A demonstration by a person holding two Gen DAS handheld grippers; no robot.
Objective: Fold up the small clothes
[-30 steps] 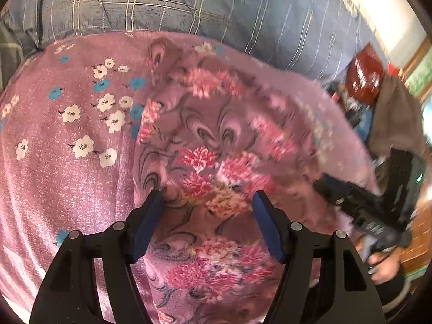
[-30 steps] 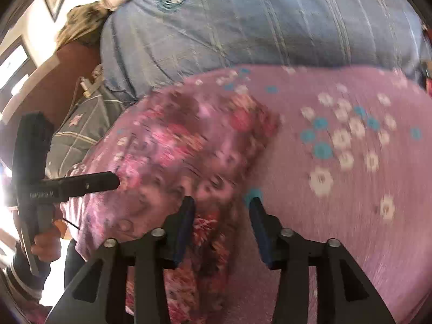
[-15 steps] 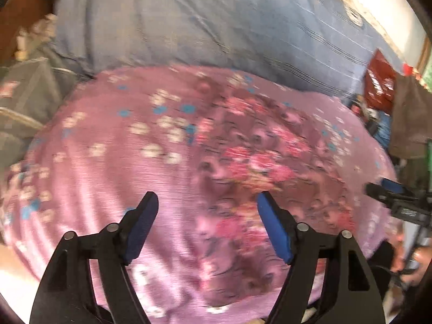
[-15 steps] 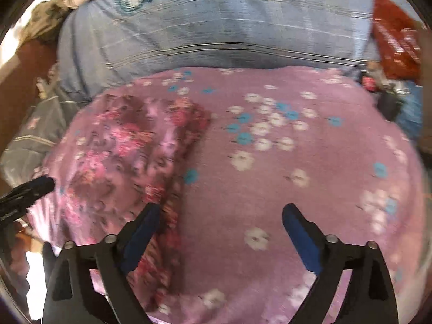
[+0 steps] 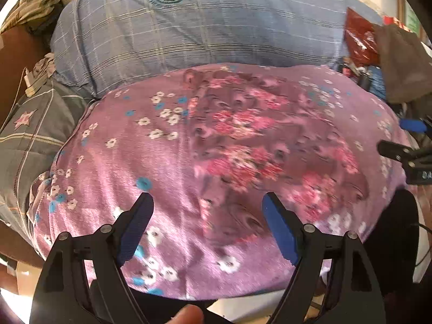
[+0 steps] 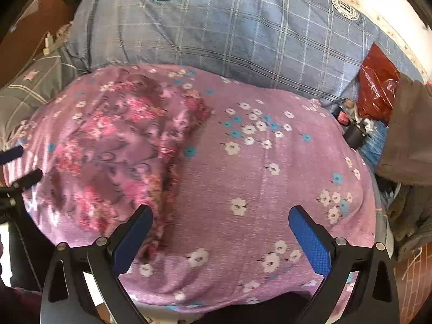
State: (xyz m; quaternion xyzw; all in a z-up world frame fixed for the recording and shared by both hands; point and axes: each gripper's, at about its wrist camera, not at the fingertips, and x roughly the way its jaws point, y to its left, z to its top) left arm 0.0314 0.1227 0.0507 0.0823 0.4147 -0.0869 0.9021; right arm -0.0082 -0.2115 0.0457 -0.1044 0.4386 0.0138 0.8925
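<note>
1. Your work surface is a rounded cushion in a purple cover (image 6: 243, 178) printed with small white and blue flowers.
2. A folded floral garment (image 6: 118, 156) in pink and maroon lies directly on the cover, towards its left edge in your right wrist view; in your left wrist view the garment (image 5: 259, 145) sits right of centre.
3. The cover's right half is bare of cloth.
4. Behind the far edge the cushion rests on a blue checked bedspread (image 6: 243, 27) with round crests.
5. Past the far right corner, a red plastic packet (image 6: 378, 86) lies on the bedspread.
6. Details of the left wrist view are blurred.
</note>
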